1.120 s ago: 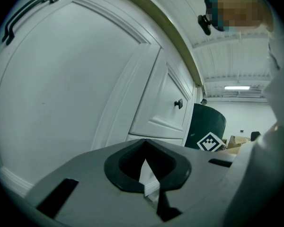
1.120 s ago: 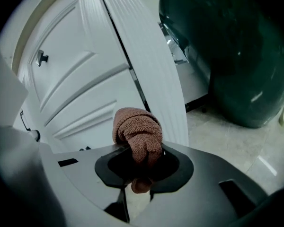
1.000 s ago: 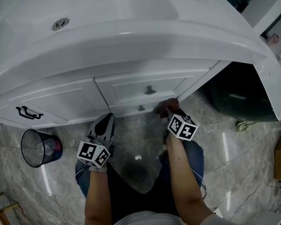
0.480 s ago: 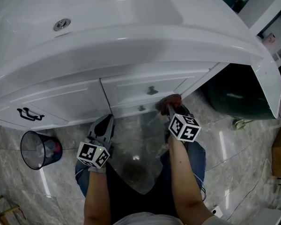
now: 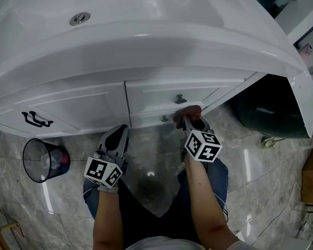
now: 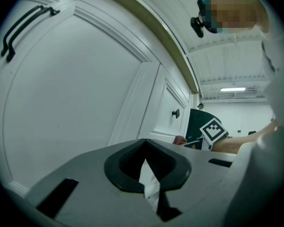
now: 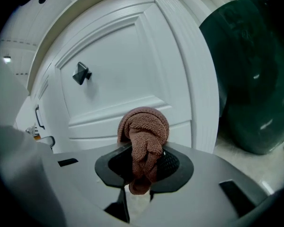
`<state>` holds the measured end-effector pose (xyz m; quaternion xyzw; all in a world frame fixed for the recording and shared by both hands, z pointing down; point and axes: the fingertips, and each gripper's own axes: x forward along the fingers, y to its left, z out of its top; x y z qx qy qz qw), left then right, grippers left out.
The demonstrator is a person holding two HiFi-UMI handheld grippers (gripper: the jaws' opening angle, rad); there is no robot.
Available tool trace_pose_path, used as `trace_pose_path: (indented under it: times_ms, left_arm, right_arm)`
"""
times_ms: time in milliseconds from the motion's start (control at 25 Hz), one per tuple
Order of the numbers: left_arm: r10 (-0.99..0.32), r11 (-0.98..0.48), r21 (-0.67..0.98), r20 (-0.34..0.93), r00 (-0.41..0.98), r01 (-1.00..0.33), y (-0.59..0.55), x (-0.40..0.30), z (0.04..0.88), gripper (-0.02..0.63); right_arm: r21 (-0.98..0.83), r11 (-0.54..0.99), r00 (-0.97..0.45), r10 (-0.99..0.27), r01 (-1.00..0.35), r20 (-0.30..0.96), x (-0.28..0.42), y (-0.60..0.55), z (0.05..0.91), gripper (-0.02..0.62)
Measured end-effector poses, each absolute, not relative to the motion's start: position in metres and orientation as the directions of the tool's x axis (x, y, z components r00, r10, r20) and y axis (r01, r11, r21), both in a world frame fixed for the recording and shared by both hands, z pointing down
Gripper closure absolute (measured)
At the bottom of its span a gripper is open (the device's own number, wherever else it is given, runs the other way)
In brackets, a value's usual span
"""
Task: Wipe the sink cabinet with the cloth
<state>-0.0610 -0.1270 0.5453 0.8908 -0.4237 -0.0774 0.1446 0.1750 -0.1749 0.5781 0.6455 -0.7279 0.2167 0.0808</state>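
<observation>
Right gripper jaws clamp bunched brown terry cloth; left gripper jaws together.

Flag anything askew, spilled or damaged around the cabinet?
Nothing stands out. The sink cabinet has its doors and drawers shut and flush, the wire wastebasket stands upright, and the brown cloth is bunched in the right gripper by the lower drawer. The left gripper is shut, empty.
</observation>
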Motion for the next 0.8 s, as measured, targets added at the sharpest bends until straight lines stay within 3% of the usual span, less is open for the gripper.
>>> trace_pose_path:
  times_ms: [800]
  left_arm:
    - [-0.816,-0.556,0.274,-0.003,0.578,-0.784,-0.115,-0.081,0.533,0.597]
  right_arm:
    - [-0.264,0.467,-0.535,-0.771,-0.844,0.346,-0.003,-0.16,0.597,0.499]
